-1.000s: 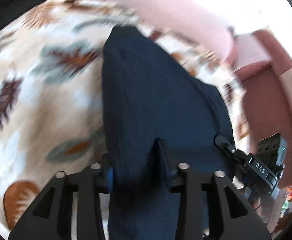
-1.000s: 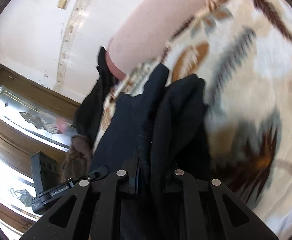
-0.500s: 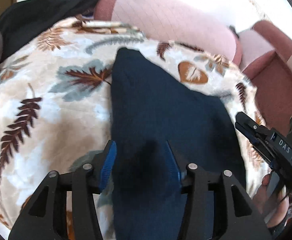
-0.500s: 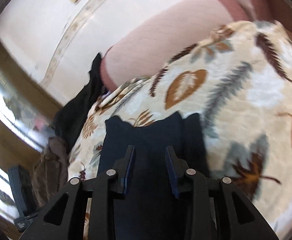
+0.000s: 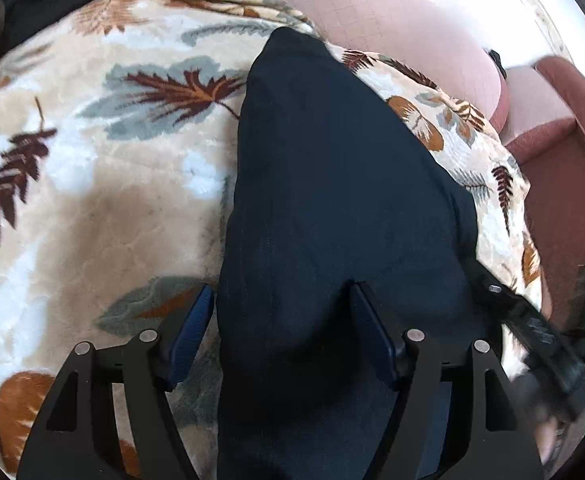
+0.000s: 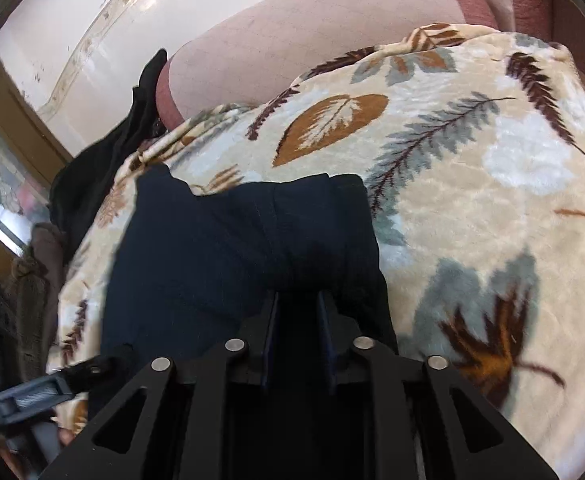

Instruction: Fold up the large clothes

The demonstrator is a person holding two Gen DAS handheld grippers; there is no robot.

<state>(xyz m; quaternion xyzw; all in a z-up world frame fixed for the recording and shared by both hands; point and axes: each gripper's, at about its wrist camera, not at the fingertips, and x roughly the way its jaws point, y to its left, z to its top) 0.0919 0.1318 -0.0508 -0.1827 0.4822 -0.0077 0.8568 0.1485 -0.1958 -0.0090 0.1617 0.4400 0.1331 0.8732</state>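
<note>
Left wrist: dark navy folded garment [image 5: 332, 200] lies between wide-spread left gripper [image 5: 282, 300] fingers on leaf-print blanket [image 5: 92, 200]; right gripper [image 6: 297, 300] fingers narrow, pinching garment edge.

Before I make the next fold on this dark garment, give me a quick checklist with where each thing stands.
1. Navy garment lying flat on the leaf-print blanket: ok, no big wrinkles visible.
2. Left hand-held gripper released: ok, fingers spread wide over the cloth.
3. Right hand-held gripper released: cannot tell, fingers stand close together over dark fabric.
4. Far edges aligned: not ok, the right wrist view shows the top edge stepped, with separate layers.
5. Room on the blanket for the fold: ok, bare blanket on both sides.
6. Black clothing on the sofa arm clear of the garment: ok.
</note>
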